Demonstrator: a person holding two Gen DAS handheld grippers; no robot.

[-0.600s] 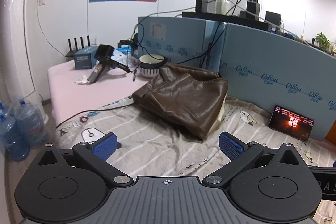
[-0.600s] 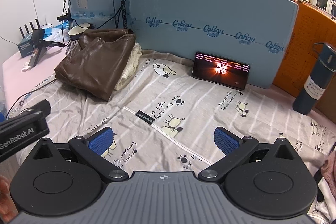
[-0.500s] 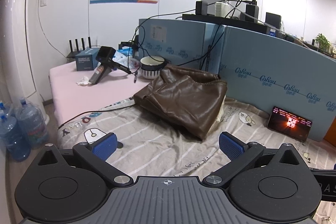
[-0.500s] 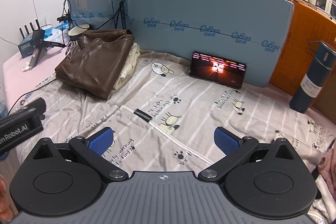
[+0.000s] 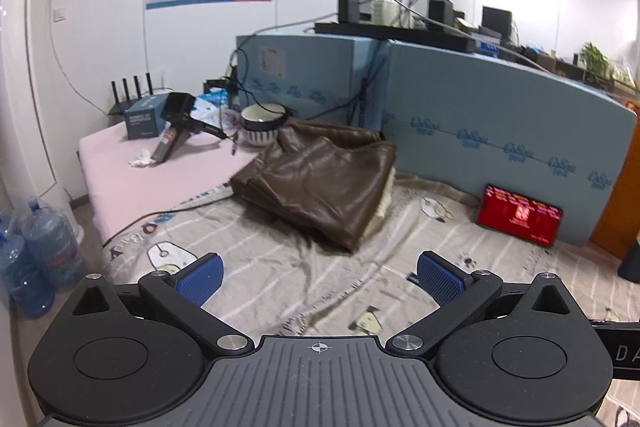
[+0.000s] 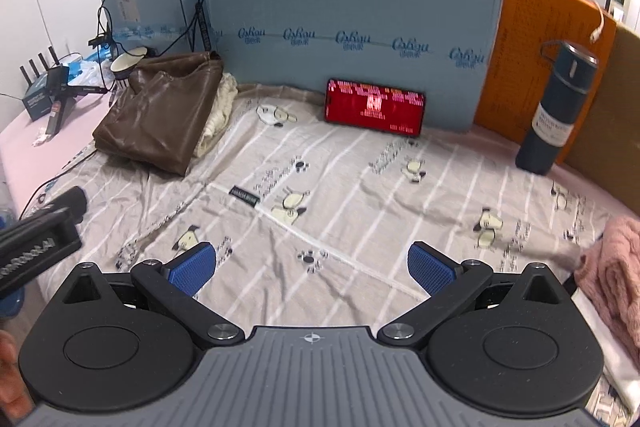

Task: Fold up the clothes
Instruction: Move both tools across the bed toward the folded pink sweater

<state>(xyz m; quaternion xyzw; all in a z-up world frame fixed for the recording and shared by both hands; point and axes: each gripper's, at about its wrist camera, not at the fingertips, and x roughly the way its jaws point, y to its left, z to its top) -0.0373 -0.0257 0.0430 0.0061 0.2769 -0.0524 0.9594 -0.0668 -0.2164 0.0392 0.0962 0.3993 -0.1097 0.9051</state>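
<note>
A brown leather garment point(image 5: 320, 183) lies folded on a cream garment point(image 5: 385, 199) at the back left of the striped cartoon sheet point(image 5: 280, 279); both show in the right wrist view too, the brown garment point(image 6: 160, 119) and the cream one point(image 6: 218, 115). A pink knitted garment point(image 6: 612, 279) lies at the right edge of the sheet point(image 6: 360, 187). My left gripper point(image 5: 319, 277) is open and empty, hovering above the sheet in front of the brown garment. My right gripper point(image 6: 312, 267) is open and empty above the middle of the sheet.
A phone with a red screen point(image 6: 374, 107) leans on the blue foam panels point(image 6: 352, 27). A dark flask point(image 6: 554, 111) stands at the right by an orange board point(image 6: 540, 59). A bowl point(image 5: 262, 123), a handheld device point(image 5: 174, 131), a box and cables sit on the pink surface point(image 5: 160, 179). Water bottles point(image 5: 36, 259) stand on the floor.
Both grippers have pulled back and risen a little, so the views widen; the pink garment now shows at the right. The phone screen has turned red. Jaws stay open.
</note>
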